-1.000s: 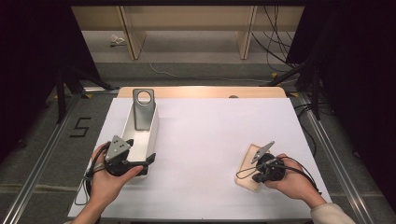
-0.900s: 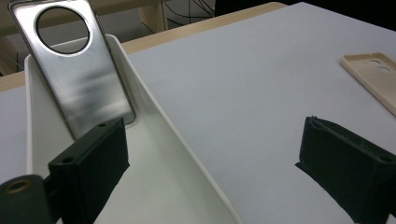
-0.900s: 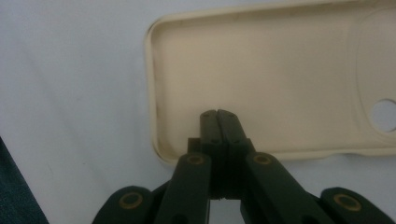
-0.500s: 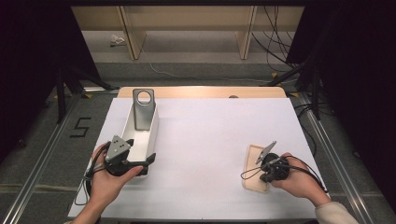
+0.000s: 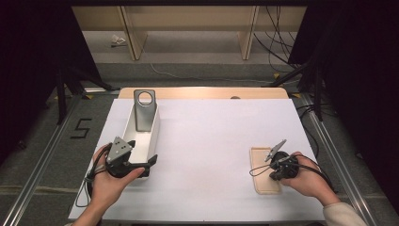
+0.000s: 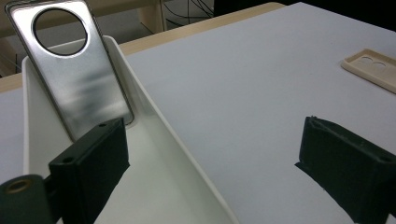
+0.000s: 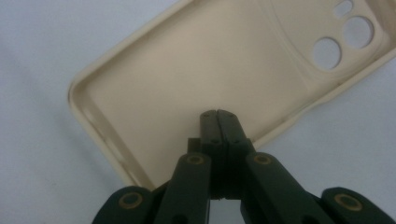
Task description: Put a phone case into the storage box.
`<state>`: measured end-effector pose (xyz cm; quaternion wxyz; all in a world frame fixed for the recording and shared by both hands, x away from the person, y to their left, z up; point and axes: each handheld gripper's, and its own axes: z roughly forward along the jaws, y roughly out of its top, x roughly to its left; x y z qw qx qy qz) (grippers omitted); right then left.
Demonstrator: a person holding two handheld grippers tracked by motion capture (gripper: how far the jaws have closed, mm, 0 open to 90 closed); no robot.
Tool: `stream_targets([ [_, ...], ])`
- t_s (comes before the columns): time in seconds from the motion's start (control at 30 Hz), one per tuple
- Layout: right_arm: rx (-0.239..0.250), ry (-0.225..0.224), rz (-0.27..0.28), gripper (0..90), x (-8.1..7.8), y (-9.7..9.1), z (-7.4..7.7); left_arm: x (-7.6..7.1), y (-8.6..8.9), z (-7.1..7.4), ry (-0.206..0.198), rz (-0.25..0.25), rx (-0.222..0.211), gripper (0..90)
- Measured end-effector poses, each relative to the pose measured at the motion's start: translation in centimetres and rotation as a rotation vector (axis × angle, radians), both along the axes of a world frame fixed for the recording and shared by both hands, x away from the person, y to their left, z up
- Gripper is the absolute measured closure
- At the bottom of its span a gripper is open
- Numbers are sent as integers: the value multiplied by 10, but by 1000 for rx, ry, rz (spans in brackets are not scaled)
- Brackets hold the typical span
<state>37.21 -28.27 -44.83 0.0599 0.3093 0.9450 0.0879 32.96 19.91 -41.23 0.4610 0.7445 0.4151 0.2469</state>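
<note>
Cream phone case (image 7: pixel 205 79) lies open side up near the worktop's right edge, the right gripper (image 7: pixel 217 115) over it, jaws pressed together, empty. Left gripper (image 6: pixel 210 154) gapes astride the white tray's (image 5: pixel 151 136) wall; bare worktop (image 5: pixel 211 136) lies between.

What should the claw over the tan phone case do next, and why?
Probably open first: the right claw is shut with nothing between its jaws, hovering over the phone case lying hollow side up. Opened, it could take the case's near rim.
</note>
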Motion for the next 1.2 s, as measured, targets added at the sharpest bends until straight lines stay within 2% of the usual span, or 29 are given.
stream_targets([
  [0.1,6,-1,-3,900,0,0,1,0,0,0,-1,0,0,77],
  [0.13,18,-17,5,882,0,0,2,0,0,0,-1,0,0,77],
  [0.27,48,-58,45,717,-2,1,11,0,0,0,0,-1,-1,78],
  [0.4,21,-96,154,472,-6,5,11,0,0,0,3,-2,-2,78],
  [0.43,20,-77,160,420,-7,6,11,0,0,0,2,-2,-3,78],
  [0.53,21,-68,194,310,-9,9,12,1,0,0,1,-1,-5,79],
  [0.57,15,-72,216,283,-9,9,13,1,0,0,1,-2,-4,79],
  [0.63,15,-84,216,218,-11,10,14,1,0,0,3,-3,-4,79],
  [0.77,27,-70,227,185,-13,11,16,1,0,0,3,-3,-5,80],
  [1.07,4,-53,254,213,-15,13,13,1,0,0,3,-2,-5,79],
  [1.2,-3,-42,284,219,-17,14,12,1,0,-1,5,-2,-5,79],
])
